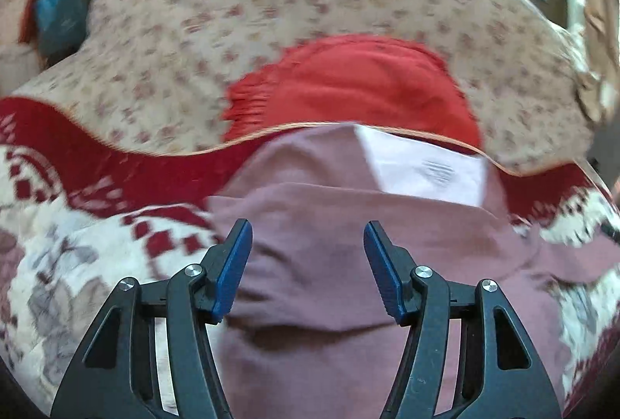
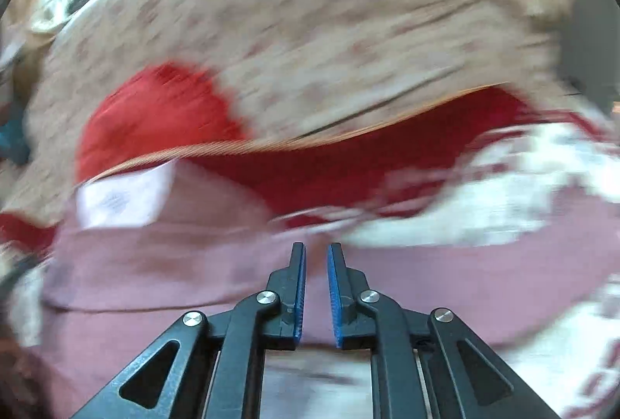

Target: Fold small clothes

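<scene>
Both the left gripper (image 1: 308,237) and right gripper (image 2: 316,254) hover empty, jaws parted, over the mauve garment (image 1: 329,264) on the bed (image 1: 97,244), likely between folds.

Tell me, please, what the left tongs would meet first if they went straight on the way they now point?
Most likely the mauve garment lying just ahead: the left tongs are open, empty and angled down at it. The white label and red cloth lie farther along, though depth is hard to judge.

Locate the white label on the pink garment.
The white label sits at the pink garment's far edge, just below the red cloth; right of centre in the left wrist view, far left in the right.
</scene>
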`<state>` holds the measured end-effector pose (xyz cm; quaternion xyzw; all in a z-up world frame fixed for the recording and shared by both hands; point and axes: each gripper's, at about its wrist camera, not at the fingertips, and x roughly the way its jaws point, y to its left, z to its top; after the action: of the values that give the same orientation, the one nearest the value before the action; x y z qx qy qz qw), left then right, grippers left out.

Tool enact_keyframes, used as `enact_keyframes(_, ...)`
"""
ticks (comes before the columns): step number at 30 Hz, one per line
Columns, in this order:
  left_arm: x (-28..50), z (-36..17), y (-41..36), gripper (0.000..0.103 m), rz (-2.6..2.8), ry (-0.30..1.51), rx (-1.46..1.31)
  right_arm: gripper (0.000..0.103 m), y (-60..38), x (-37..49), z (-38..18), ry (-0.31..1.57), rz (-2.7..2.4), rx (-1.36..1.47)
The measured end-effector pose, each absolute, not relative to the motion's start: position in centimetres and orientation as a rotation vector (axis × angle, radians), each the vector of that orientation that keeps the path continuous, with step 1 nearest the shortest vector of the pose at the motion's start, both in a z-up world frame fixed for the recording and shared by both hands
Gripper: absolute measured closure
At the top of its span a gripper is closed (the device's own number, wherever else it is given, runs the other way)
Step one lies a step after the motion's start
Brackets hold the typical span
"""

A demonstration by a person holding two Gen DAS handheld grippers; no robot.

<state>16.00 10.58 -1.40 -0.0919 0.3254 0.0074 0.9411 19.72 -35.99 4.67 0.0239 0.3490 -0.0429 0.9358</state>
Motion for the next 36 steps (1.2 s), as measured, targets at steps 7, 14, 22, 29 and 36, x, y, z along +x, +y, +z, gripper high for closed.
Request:
enact_keyframes(7, 17.1, -2.8, 7.7, 0.043, -0.114, 0.747, -0.19, 0.057, -50.4, 12.0, 4.7, 0.553, -0.35, 0.203)
enact_keyframes(14, 17.2, -3.2, 7.1, 0.043, -0.119, 0.761, -0.196, 0.057, -55.5, 11.9, 2.5, 0.526, -0.387, 0.374)
enact_keyframes(22, 17.5, -3.8, 7.1, 0.043, -0.124, 0.795, -0.221, 0.068, -56.1, 14.1, 1.7, 0.519, -0.367, 0.393)
enact_keyframes(29, 17.3, -3.0, 7.0, 0.043, -0.155, 0.767, -0.241, 0.1, -55.5, 14.3, 2.2, 0.508, -0.4, 0.444)
enact_keyframes(36, 17.3, -2.1, 5.7, 0.043, -0.252, 0.743, -0.237, 0.1, -45.8, 18.3, 4.6, 0.497, -0.108, 0.425)
